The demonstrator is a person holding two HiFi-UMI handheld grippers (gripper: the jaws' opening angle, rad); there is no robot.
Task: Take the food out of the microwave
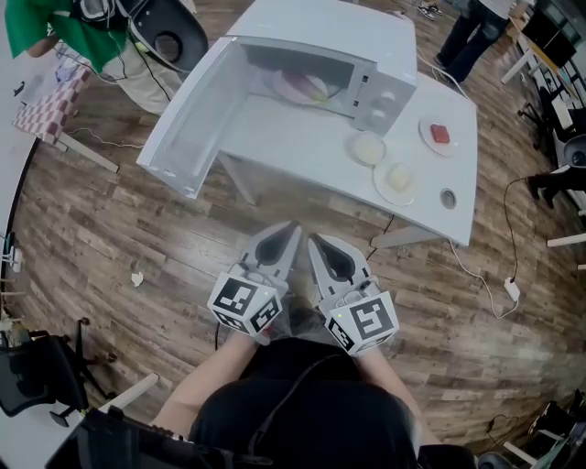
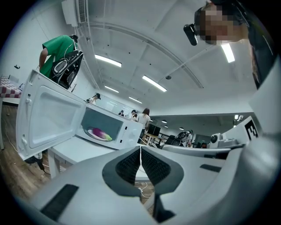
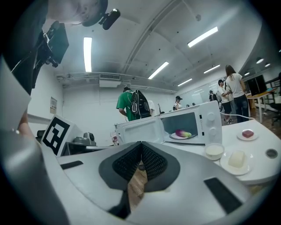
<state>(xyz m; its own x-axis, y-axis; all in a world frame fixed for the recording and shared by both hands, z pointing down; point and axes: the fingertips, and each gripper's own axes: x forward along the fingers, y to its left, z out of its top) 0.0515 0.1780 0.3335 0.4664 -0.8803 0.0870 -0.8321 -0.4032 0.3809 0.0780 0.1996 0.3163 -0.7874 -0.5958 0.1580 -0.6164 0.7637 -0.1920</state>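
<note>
Food (image 1: 311,87) sits on its plate (image 1: 282,87) inside the microwave (image 1: 339,27) at our 12 o'clock, door (image 1: 183,137) swung out to 10 so we can reach straight in, while our left gripper (image 1: 289,229) and right gripper (image 1: 318,242) hang well short of it, both pinched shut on nothing.

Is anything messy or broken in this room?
Nothing looks broken or spilled. The only stray thing is a small crumpled white scrap on the wooden floor near the table. The microwave door hangs open, but that fits: the plate of food is inside.
</note>
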